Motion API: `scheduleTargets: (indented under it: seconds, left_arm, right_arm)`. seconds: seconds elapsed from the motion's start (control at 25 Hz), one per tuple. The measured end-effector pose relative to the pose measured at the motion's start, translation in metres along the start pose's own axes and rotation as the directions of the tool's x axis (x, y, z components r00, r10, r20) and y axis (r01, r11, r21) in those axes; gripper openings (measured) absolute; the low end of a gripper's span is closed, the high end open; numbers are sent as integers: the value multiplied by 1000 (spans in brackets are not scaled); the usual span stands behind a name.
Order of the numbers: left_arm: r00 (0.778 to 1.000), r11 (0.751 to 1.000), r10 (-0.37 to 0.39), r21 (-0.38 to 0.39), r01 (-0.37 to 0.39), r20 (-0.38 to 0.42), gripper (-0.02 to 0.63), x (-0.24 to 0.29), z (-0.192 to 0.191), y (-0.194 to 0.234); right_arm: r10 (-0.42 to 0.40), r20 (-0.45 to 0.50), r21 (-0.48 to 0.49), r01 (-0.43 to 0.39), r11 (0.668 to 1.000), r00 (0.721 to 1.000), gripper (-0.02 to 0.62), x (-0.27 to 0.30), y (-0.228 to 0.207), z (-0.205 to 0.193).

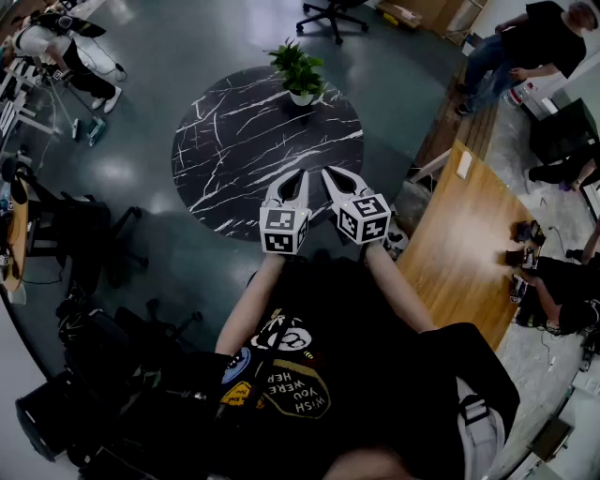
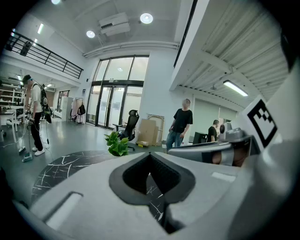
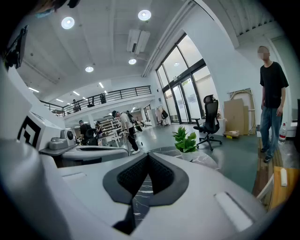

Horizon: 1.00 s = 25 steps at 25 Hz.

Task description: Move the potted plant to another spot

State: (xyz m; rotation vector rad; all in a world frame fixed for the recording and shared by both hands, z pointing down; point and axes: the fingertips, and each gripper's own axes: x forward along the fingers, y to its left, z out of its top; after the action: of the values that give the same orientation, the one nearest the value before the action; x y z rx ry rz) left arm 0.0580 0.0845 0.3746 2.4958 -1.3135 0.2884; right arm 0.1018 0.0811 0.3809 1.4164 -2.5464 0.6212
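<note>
Both arms reach forward, side by side, tipped slightly down. The left tool [image 1: 300, 175] and right tool [image 1: 329, 173] are pinched shut and empty, pointing at the potted plant [image 1: 298, 70] across the tabletop [image 1: 230, 159].

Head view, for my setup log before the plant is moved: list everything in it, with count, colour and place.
potted plant: one, green, white pot, round table's far edge
round table: one, black, white veins, centre
office chair: one, black, beyond the table
wooden table: one, brown, right
bystanders: at least two, black or white tops, upper corners
left gripper: one, white, shut, over table's near part
right gripper: one, white, shut, beside it
</note>
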Motion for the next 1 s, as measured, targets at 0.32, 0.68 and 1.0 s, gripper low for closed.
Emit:
scheduleTargets:
  seconds: [0.32,0.68,1.0]
  left_arm:
    - [1000,1000,-9,-12,8,-20,5,-6,-11,1]
    - [999,999,-19,-29,18,-29,5,-14,-17,14]
    - [998,997,-61,36,62,-19,5,4,-27,34]
  right_arm:
    - [-6,-6,8,6,1000,1000,2,-2,6,-9]
    - [-11,-25,5,11,1000,1000,2,6,19,-17]
    - [-43,-30,-4,43,999,999,3,32,11,-25]
